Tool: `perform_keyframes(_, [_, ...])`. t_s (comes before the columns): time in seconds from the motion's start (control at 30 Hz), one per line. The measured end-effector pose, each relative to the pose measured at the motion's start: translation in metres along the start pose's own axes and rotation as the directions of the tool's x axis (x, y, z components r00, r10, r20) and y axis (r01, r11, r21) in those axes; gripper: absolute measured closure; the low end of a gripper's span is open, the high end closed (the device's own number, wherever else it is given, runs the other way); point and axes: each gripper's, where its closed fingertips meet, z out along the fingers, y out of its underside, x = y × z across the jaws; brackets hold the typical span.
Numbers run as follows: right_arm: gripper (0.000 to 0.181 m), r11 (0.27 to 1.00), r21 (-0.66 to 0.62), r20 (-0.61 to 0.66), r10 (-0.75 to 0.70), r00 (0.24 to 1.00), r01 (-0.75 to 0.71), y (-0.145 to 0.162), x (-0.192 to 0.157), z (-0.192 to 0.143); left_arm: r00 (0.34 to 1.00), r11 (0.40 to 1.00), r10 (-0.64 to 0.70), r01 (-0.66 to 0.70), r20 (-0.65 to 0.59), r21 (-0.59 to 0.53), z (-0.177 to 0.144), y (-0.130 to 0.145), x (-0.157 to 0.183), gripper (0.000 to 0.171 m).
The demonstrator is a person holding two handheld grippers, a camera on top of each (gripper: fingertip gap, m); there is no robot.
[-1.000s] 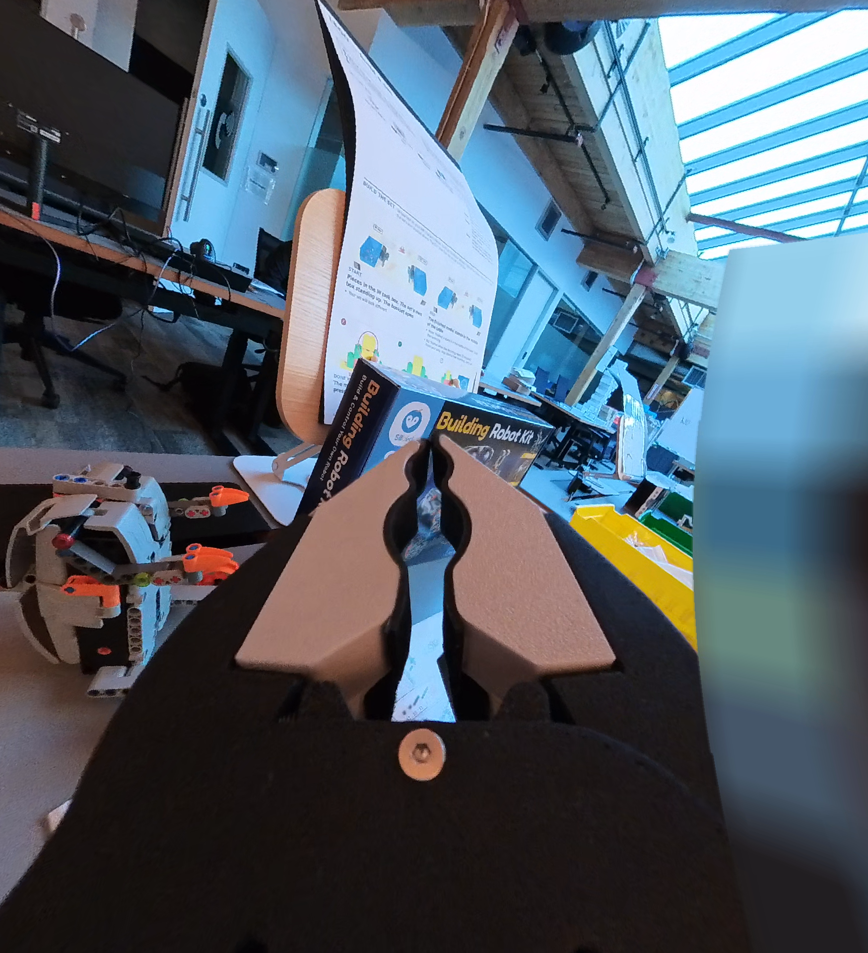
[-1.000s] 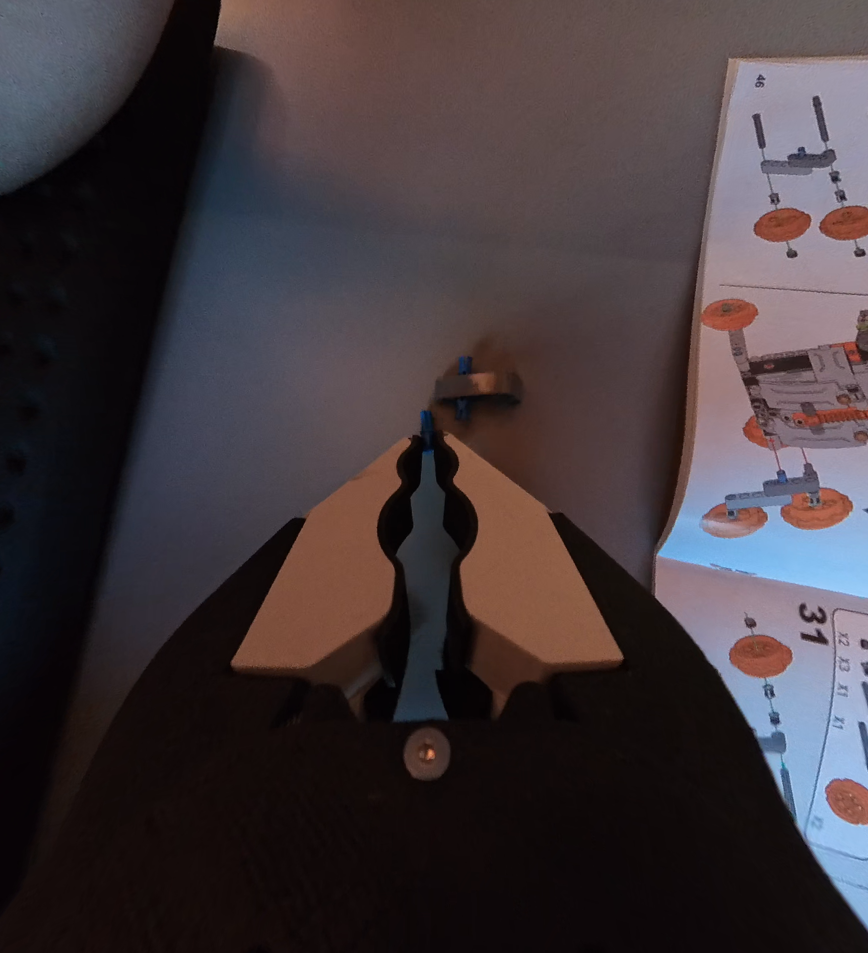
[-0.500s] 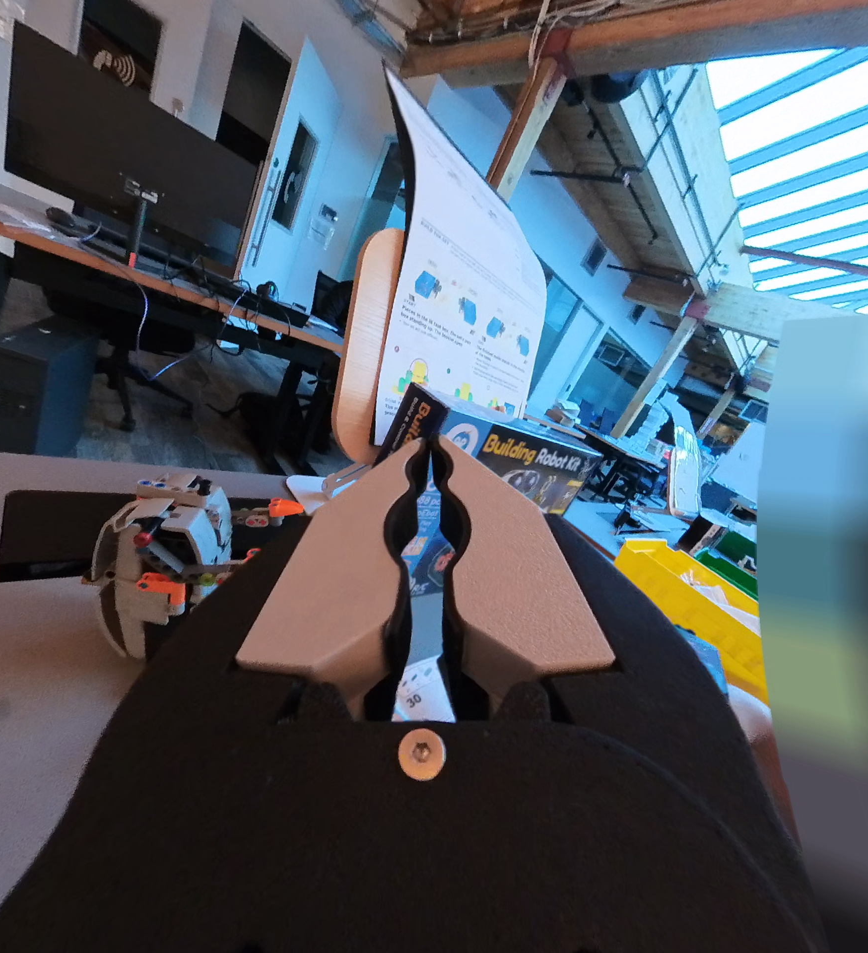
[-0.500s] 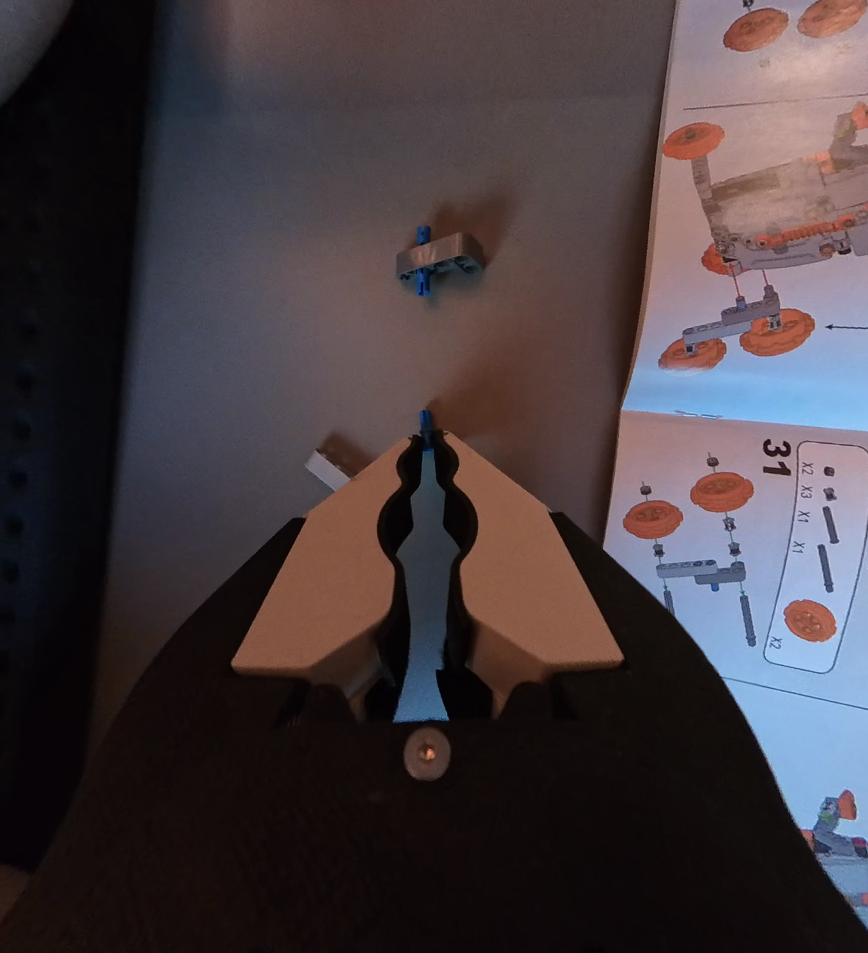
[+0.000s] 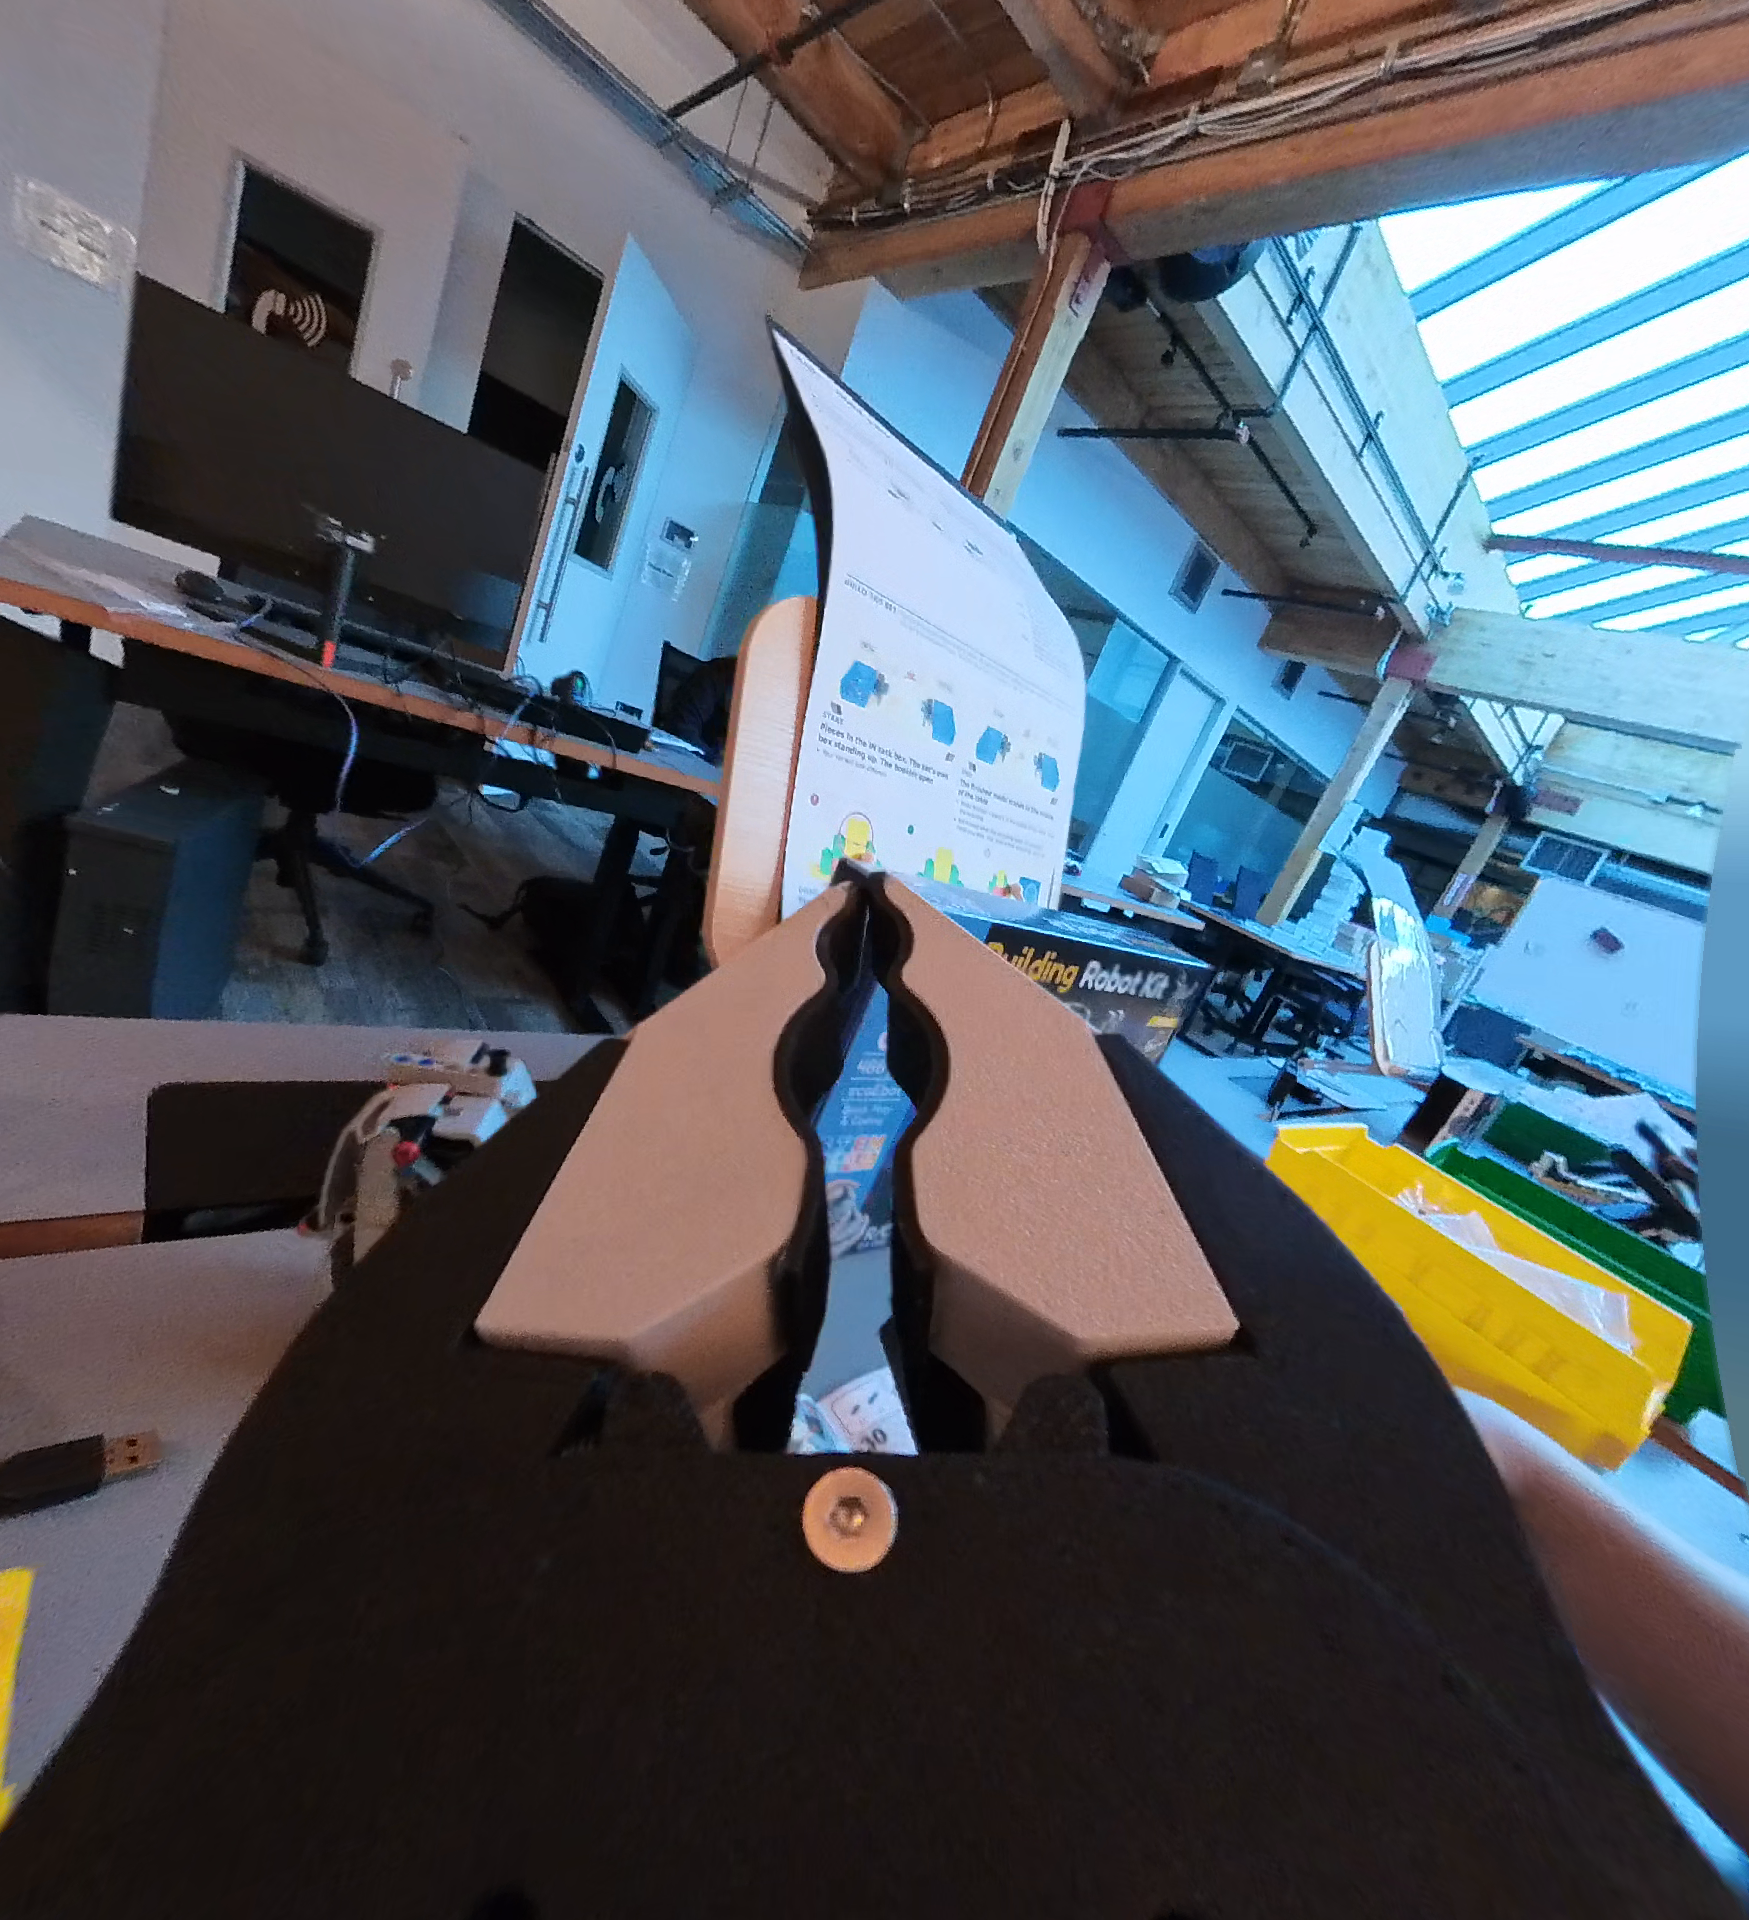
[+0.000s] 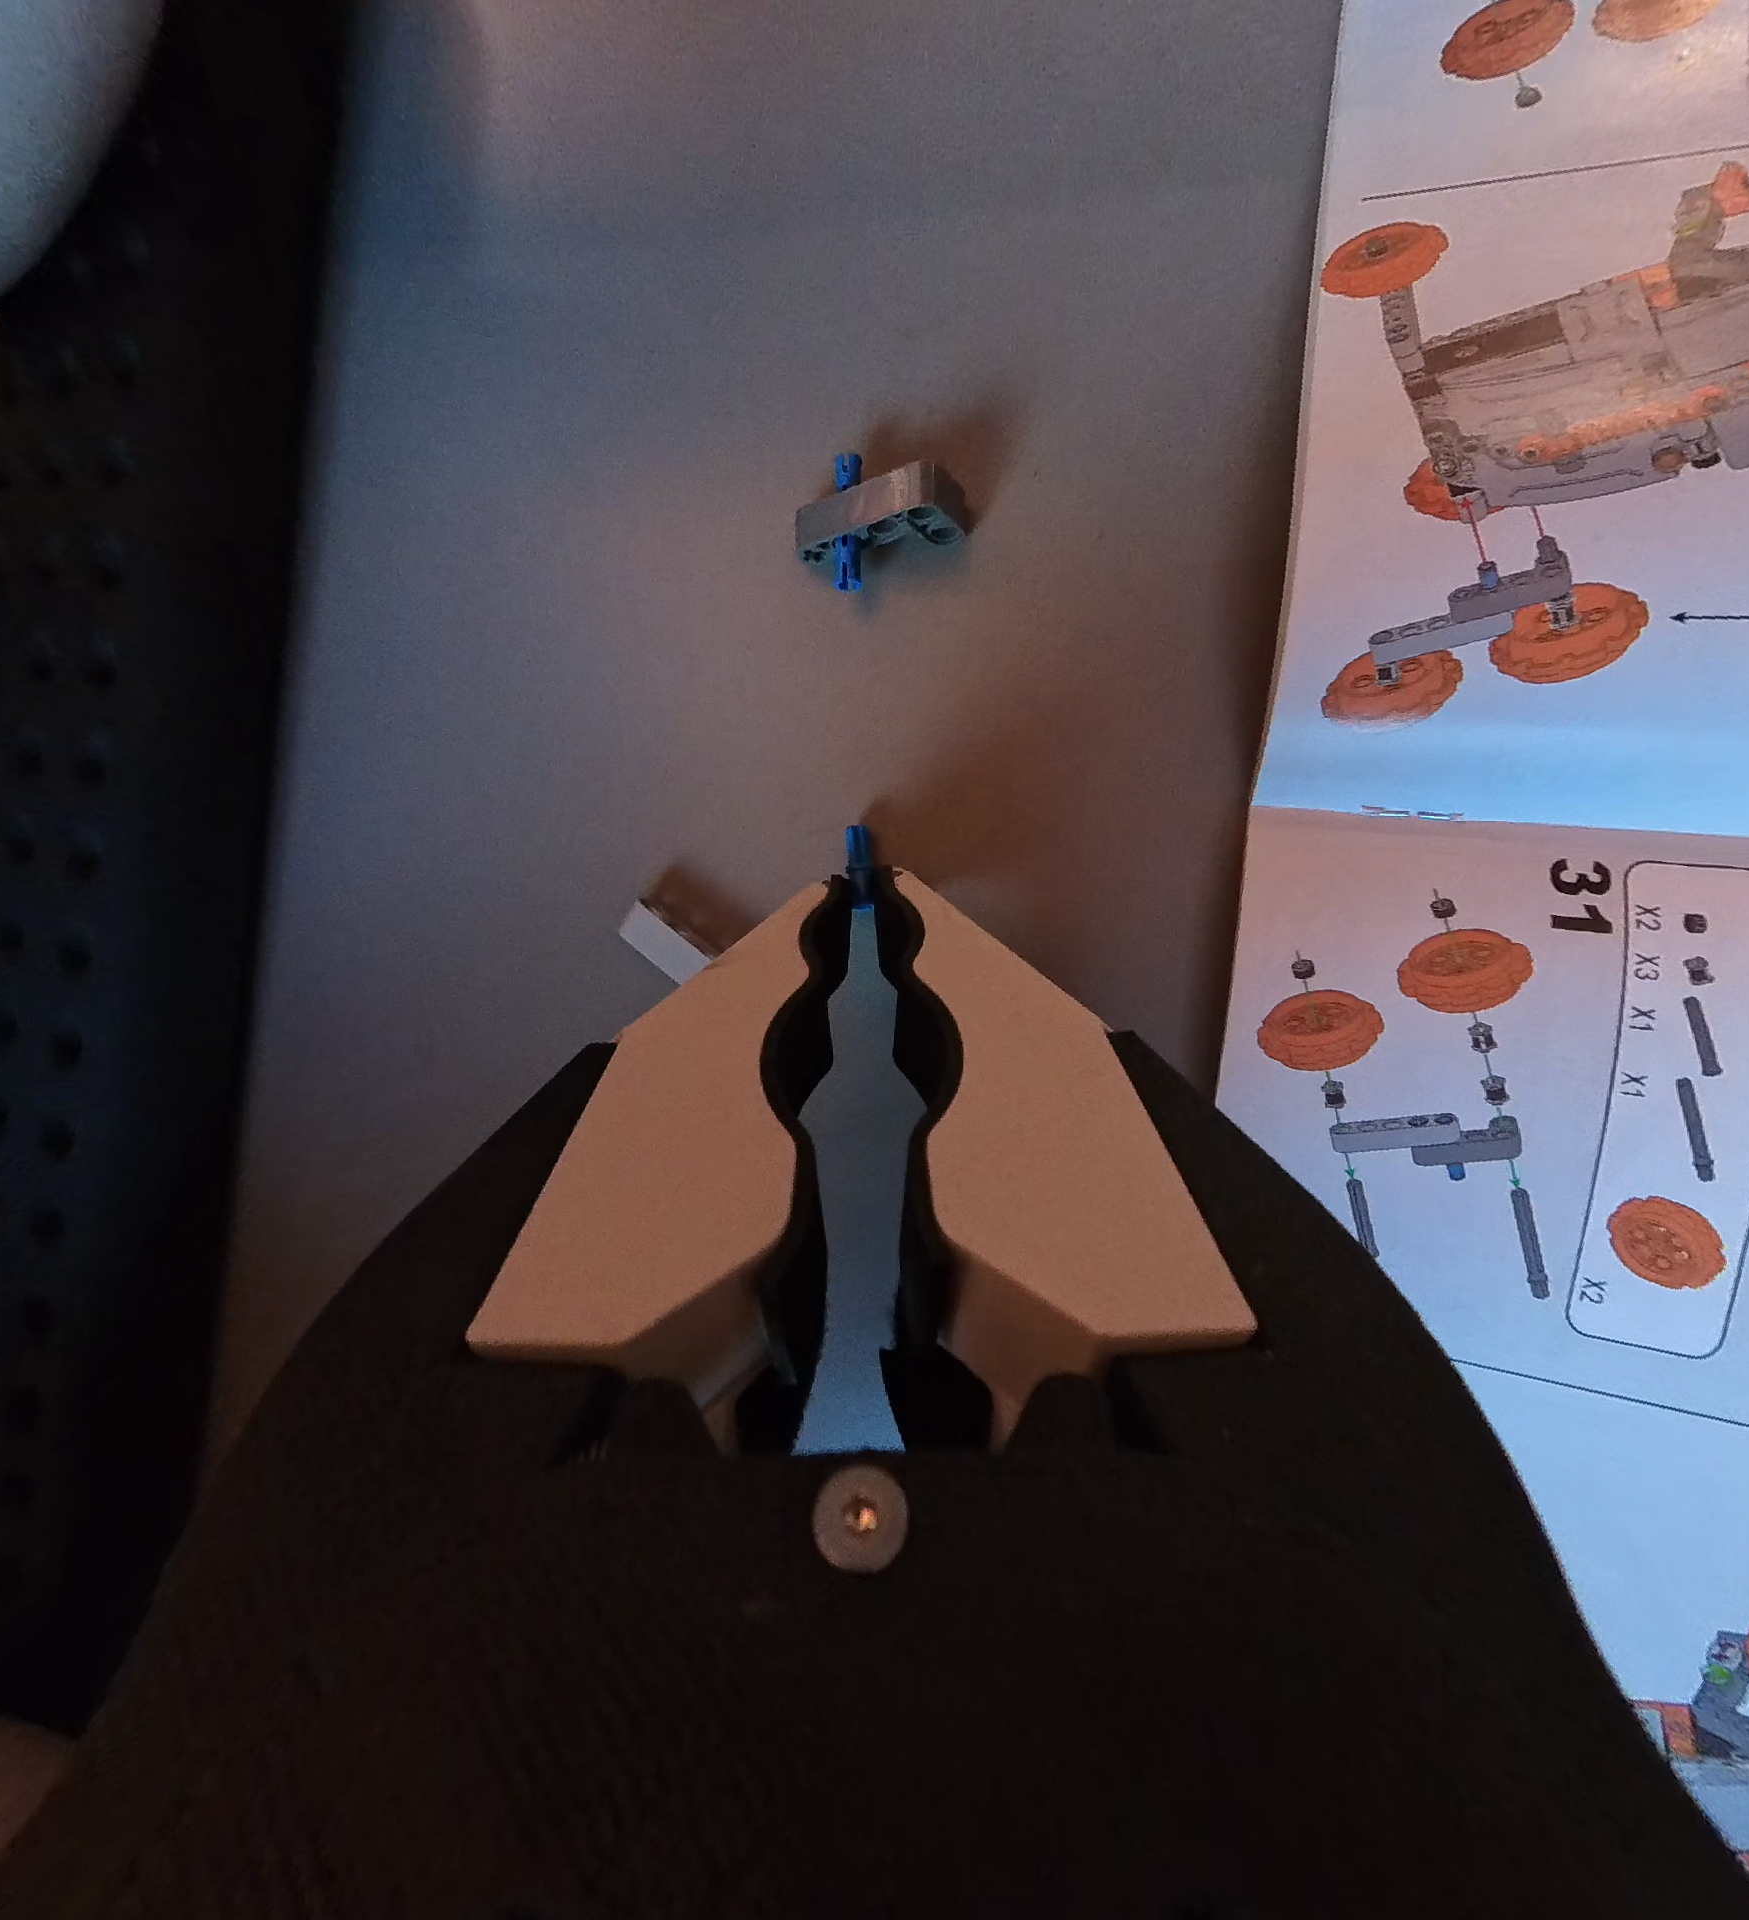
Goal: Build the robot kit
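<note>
The right gripper pinched a tiny blue plastic pin in its fingers; the small grey beam lay straight ahead, sideways, on the table; the left gripper, fingers nearly shut, held nothing.

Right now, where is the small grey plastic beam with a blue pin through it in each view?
Left wrist view: not in it.
Right wrist view: the small grey plastic beam lies upper centre, ahead of the right gripper and apart from it.
Shared landmark: the grey tabletop, lower left there, and under the beam in the right view.
</note>
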Motion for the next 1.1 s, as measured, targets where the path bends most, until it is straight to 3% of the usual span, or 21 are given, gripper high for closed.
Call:
perform_keyframes(0.43, [0.177,0.999,-0.014,-0.015,0.051,0.999,-0.052,0.000,0.000,0.000,0.989,0.990,-0.140,0.140,-0.040,-0.010,-0.026,-0.006,-0.024,0.171])
perform_keyframes(0.57, [0.177,1.000,-0.018,-0.040,0.010,0.999,-0.011,0.000,0.000,0.000,0.979,0.984,-0.178,0.177,-0.101,-0.020,-0.023,-0.004,-0.017,0.171])
perform_keyframes(0.7, [0.177,0.999,-0.008,-0.093,-0.039,0.995,0.038,-0.003,0.006,-0.004,0.958,0.966,-0.230,0.203,-0.173,-0.160,-0.011,0.023,-0.001,0.171])
perform_keyframes(0.83, [0.177,0.984,0.146,-0.226,-0.063,0.972,0.098,-0.034,0.020,-0.027,0.935,0.926,-0.279,0.202,-0.220,-0.318,-0.003,0.055,0.015,0.169])
perform_keyframes(1.03, [0.177,0.893,0.384,-0.531,0.005,0.847,0.235,-0.087,0.047,-0.075,0.904,0.809,-0.337,0.135,-0.262,-0.572,-0.001,0.114,0.039,0.163])
perform_keyframes(1.1, [0.177,0.874,0.411,-0.570,0.026,0.821,0.258,-0.096,0.048,-0.078,0.898,0.759,-0.333,0.075,-0.287,-0.646,-0.005,0.133,0.048,0.171])
